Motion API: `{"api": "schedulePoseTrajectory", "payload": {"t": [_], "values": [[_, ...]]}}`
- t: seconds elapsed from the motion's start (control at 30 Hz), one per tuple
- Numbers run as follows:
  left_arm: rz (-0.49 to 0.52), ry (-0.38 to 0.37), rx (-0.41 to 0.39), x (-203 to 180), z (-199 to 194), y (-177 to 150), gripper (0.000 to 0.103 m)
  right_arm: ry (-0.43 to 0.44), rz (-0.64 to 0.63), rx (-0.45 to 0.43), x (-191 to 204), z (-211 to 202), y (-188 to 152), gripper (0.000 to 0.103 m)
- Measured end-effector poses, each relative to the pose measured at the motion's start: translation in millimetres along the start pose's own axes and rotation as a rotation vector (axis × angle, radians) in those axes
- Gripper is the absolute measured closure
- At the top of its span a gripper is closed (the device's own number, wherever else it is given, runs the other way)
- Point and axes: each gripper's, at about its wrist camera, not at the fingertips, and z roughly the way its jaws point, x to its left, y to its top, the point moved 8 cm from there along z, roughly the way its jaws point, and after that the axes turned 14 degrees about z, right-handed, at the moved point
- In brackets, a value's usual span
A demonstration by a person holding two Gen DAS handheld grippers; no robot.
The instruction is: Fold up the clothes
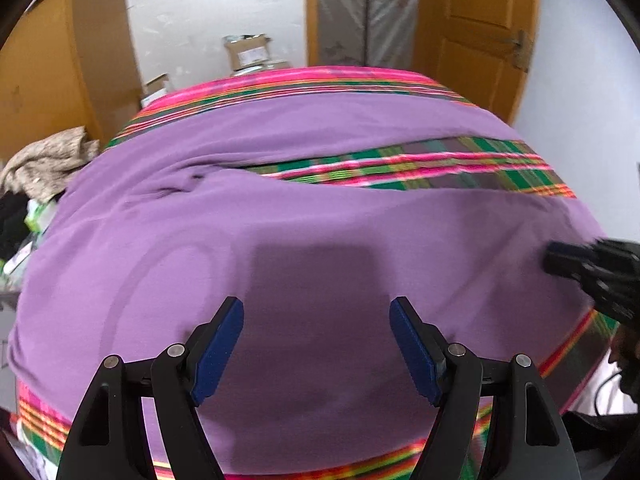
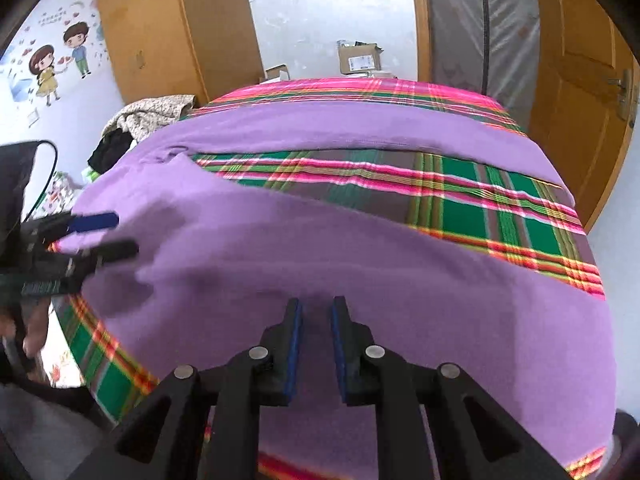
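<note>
A purple garment [image 1: 304, 208] lies spread over a bed with a bright plaid sheet [image 1: 420, 168]; a strip of sheet shows between two parts of the cloth. My left gripper [image 1: 316, 308] hovers over the near part of the garment, open wide, with nothing between its blue pads. From the right wrist view it appears at the left [image 2: 120, 235], over the purple garment [image 2: 320, 240] near the garment's edge. My right gripper [image 2: 317, 305] points down at the cloth with its jaws a narrow gap apart and nothing gripped. It shows blurred at the right edge [image 1: 560, 260] in the left wrist view.
A heap of beige and black clothes [image 2: 140, 120] lies beside the bed on the left. Cardboard boxes [image 2: 358, 58] stand past the far end. A wooden wardrobe [image 2: 168, 28] and a door [image 2: 580, 80] flank the room. A hand [image 2: 32, 332] holds the left tool.
</note>
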Motion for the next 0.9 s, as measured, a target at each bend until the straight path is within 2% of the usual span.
{"api": "schedulePoseTrajectory", "payload": {"t": [0.2, 0.3, 0.47, 0.6, 0.77, 0.9], "values": [[-0.057, 0.061, 0.008, 29.5, -1.5, -4.4, 0.025, -0.014, -0.024, 0.031, -1.6, -10.9, -10.6, 0.087], [-0.104, 0.106, 0.004, 53.1, -4.6, -7.3, 0.025, -0.022, -0.014, 0.043, 1.4, -8.9, -2.2, 0.087], [-0.220, 0.210, 0.033, 107.1, -3.8, -22.7, 0.026, 0.031, -0.041, 0.011, 22.0, -5.3, 18.4, 0.087], [-0.283, 0.249, 0.062, 134.7, -1.6, -38.5, 0.026, 0.056, -0.077, 0.042, 37.2, 13.7, 24.9, 0.087], [-0.309, 0.263, 0.096, 148.8, 5.5, -51.1, 0.026, 0.056, -0.049, 0.086, 28.8, 28.7, 21.7, 0.088], [-0.301, 0.272, 0.077, 154.6, 4.3, -42.2, 0.026, 0.041, -0.041, 0.071, 23.9, 25.7, 28.9, 0.088]]}}
